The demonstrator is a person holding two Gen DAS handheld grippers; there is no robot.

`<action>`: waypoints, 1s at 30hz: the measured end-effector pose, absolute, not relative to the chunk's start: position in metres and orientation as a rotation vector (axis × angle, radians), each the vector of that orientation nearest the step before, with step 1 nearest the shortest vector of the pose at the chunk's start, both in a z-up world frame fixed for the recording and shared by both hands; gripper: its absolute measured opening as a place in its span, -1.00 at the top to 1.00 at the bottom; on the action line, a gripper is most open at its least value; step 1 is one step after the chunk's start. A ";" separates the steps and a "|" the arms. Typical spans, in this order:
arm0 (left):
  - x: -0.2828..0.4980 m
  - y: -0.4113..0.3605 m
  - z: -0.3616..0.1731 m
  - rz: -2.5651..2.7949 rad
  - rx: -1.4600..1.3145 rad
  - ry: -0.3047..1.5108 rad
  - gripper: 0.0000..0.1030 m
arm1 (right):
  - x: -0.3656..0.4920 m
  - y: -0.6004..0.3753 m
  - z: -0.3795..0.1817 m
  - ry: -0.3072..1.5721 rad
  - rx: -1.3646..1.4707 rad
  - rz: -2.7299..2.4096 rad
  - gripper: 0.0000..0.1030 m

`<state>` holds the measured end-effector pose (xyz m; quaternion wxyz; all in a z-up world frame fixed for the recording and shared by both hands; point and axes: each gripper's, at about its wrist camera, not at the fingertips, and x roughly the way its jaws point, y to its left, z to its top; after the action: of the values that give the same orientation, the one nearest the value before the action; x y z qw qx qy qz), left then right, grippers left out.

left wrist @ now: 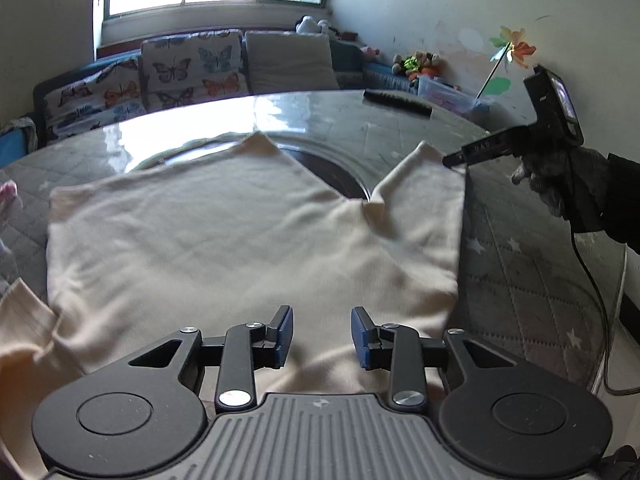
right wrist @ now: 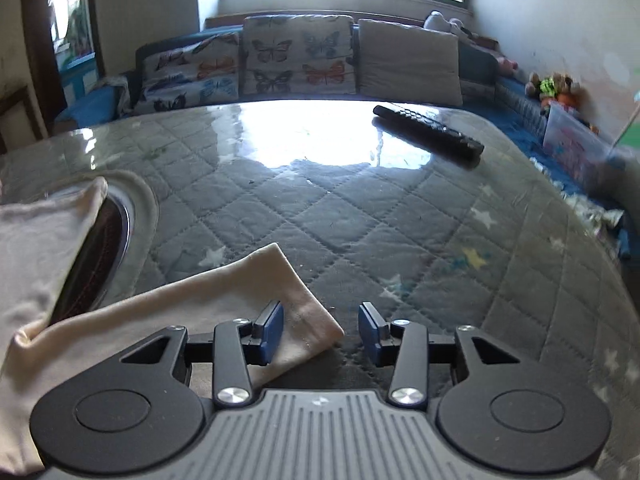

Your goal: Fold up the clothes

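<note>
Left wrist view shows my left claw (left wrist: pixel 322 336) wide open over the cream garment (left wrist: pixel 240 240), my right claw (right wrist: pixel 320 334) likewise open above its corner.

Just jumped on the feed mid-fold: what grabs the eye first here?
A cream garment lies spread across the quilted table, filling the left wrist view. The right gripper hovers open over a corner of it at the right edge, and the left gripper is open above the near hem. A black remote lies at the far side.
</note>
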<state>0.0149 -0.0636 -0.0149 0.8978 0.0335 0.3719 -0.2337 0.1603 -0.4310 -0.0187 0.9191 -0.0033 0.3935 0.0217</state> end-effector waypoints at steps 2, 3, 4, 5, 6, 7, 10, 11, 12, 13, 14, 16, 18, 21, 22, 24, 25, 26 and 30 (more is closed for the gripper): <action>0.011 -0.064 -0.016 -0.485 0.066 0.776 0.32 | 0.158 -0.432 -0.020 0.799 0.007 0.045 0.45; 0.010 -0.065 -0.017 -0.487 0.064 0.778 0.32 | 0.156 -0.431 -0.020 0.795 0.010 0.046 0.59; 0.008 -0.066 -0.017 -0.495 0.060 0.779 0.33 | 0.154 -0.430 -0.019 0.791 0.012 0.048 0.67; 0.007 -0.067 -0.017 -0.503 0.057 0.780 0.33 | 0.151 -0.430 -0.018 0.786 0.005 0.044 0.85; 0.006 -0.069 -0.017 -0.514 0.058 0.782 0.36 | 0.147 -0.430 -0.017 0.778 -0.007 0.036 0.92; 0.005 -0.071 -0.017 -0.523 0.060 0.782 0.36 | 0.144 -0.431 -0.015 0.770 -0.020 0.027 0.93; 0.001 -0.077 -0.017 -0.545 0.067 0.778 0.35 | 0.134 -0.438 -0.010 0.747 -0.039 -0.019 0.93; 0.000 -0.078 -0.017 -0.551 0.068 0.777 0.35 | 0.131 -0.438 -0.008 0.742 -0.044 -0.023 0.93; 0.000 -0.078 -0.018 -0.553 0.064 0.775 0.35 | 0.129 -0.436 -0.007 0.740 -0.048 -0.017 0.94; -0.001 -0.078 -0.018 -0.555 0.060 0.774 0.35 | 0.127 -0.435 -0.007 0.738 -0.053 -0.011 0.94; -0.001 -0.077 -0.017 -0.555 0.053 0.774 0.35 | 0.125 -0.433 -0.006 0.736 -0.058 -0.005 0.94; -0.002 -0.074 -0.015 -0.555 0.040 0.772 0.33 | 0.121 -0.430 -0.004 0.732 -0.067 0.008 0.92; -0.004 -0.067 -0.010 -0.541 0.016 0.759 0.31 | 0.117 -0.426 -0.003 0.727 -0.076 0.020 0.81; -0.006 -0.049 -0.002 -0.492 -0.019 0.727 0.31 | 0.111 -0.421 -0.001 0.721 -0.091 0.039 0.59; -0.007 -0.041 0.000 -0.468 -0.031 0.717 0.31 | 0.109 -0.420 0.000 0.718 -0.095 0.045 0.54; -0.009 -0.024 0.003 -0.414 -0.045 0.705 0.31 | 0.105 -0.416 0.002 0.714 -0.105 0.057 0.34; -0.010 -0.016 0.005 -0.385 -0.050 0.700 0.31 | 0.103 -0.415 0.002 0.712 -0.109 0.064 0.31; -0.011 -0.007 0.006 -0.355 -0.053 0.697 0.31 | 0.101 -0.409 0.004 0.709 -0.112 0.087 0.30; -0.015 0.025 0.007 -0.223 -0.026 0.681 0.31 | 0.093 -0.375 0.007 0.712 -0.103 0.228 0.13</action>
<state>-0.0152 0.0248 0.0070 0.9365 -0.0126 0.3331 -0.1089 0.0929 -0.3748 0.0066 0.9297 -0.0501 0.3477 0.1111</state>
